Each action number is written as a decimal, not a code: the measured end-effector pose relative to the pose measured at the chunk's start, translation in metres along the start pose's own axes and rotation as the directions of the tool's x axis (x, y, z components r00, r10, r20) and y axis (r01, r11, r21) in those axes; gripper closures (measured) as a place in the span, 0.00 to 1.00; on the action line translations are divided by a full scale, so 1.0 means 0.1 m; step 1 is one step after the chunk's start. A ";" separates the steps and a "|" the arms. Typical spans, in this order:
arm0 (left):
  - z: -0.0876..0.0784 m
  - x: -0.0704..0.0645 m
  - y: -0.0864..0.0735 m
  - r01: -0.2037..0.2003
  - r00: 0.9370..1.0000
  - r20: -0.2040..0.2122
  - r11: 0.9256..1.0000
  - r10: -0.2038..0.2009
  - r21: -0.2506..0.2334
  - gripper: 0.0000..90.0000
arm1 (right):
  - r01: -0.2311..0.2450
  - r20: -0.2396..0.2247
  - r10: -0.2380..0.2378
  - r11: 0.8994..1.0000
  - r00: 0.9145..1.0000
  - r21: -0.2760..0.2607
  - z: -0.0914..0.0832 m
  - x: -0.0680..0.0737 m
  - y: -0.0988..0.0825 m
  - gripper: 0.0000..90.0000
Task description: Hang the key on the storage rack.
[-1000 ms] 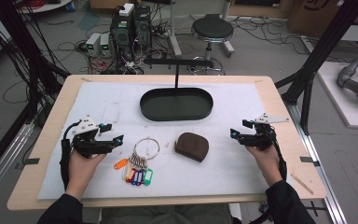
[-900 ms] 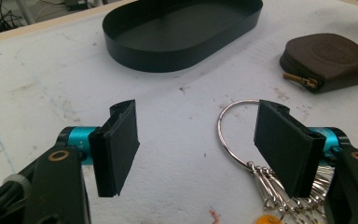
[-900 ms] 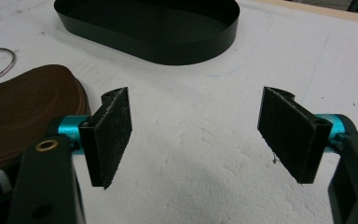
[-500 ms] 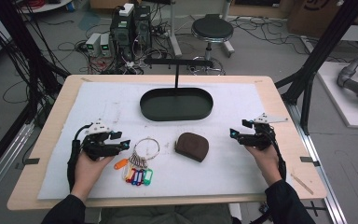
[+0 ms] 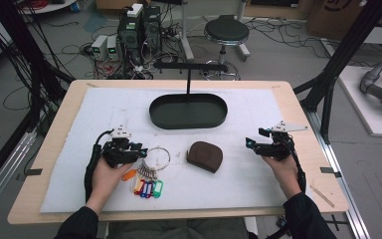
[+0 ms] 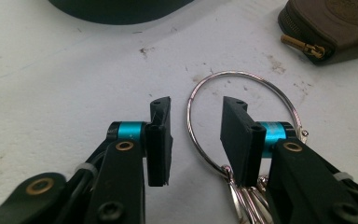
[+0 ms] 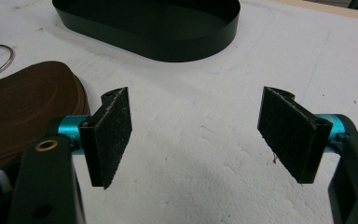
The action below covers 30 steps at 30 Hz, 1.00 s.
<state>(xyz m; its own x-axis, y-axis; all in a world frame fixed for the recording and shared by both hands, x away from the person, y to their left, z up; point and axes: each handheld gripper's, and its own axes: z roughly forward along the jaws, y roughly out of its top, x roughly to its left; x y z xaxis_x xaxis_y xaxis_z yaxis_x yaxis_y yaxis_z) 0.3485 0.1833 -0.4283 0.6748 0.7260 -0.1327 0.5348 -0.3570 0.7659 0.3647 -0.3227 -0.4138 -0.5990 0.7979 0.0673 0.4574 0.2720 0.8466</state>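
Note:
A large silver key ring (image 5: 158,155) with several coloured tags (image 5: 144,186) lies on the white mat, left of a brown zip pouch (image 5: 205,156). My left gripper (image 5: 142,148) sits at the ring's left side. In the left gripper view the ring's (image 6: 242,77) left arc runs between the jaws of the left gripper (image 6: 196,135); they have just been closing, and the pads stand clear of the wire. My right gripper (image 5: 253,138) rests open on the mat right of the pouch (image 7: 23,112), with nothing between the jaws of the right gripper (image 7: 196,135).
A black oval tray (image 5: 188,122) sits at the middle back of the mat, with a black T-shaped stand (image 5: 188,67) behind it. The tray (image 7: 144,42) lies ahead of the right gripper. The table's wooden border (image 5: 298,114) frames the mat.
The left hand has slid right to the key ring, and its jaws have narrowed around the ring's wire. The right hand has stayed put.

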 end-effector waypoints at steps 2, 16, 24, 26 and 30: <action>0.04 -0.01 0.01 0.001 1.000 -0.004 0.999 -0.001 0.032 0.74 | 0.000 0.000 0.000 1.000 1.000 0.000 0.00 0.00 0.00 0.29; 0.18 -0.08 0.01 -0.015 0.998 -0.058 0.994 0.022 0.110 0.88 | 0.001 0.000 -0.001 1.000 1.000 -0.004 0.00 0.00 0.00 0.29; 0.18 -0.11 -0.02 -0.026 0.996 -0.078 0.996 0.033 0.089 0.94 | 0.006 -0.001 -0.006 1.000 1.000 -0.014 0.00 0.00 0.00 0.29; 0.17 -0.11 -0.02 -0.023 0.997 -0.078 0.996 0.030 0.083 0.95 | 0.006 -0.001 -0.006 1.000 1.000 -0.013 0.00 0.01 0.00 0.29; 0.15 -0.09 -0.01 -0.017 0.998 -0.065 0.998 0.022 0.062 0.95 | 0.006 -0.001 -0.006 1.000 1.000 -0.018 0.00 0.00 0.00 0.29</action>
<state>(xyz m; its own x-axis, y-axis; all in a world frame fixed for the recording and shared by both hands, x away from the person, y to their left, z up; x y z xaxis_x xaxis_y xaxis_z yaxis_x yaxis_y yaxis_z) 0.3495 0.1687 -0.4375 0.6515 0.7549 -0.0749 0.5536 -0.4056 0.7274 0.3648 -0.3224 -0.4134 -0.6022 0.7959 0.0626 0.4421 0.2671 0.8563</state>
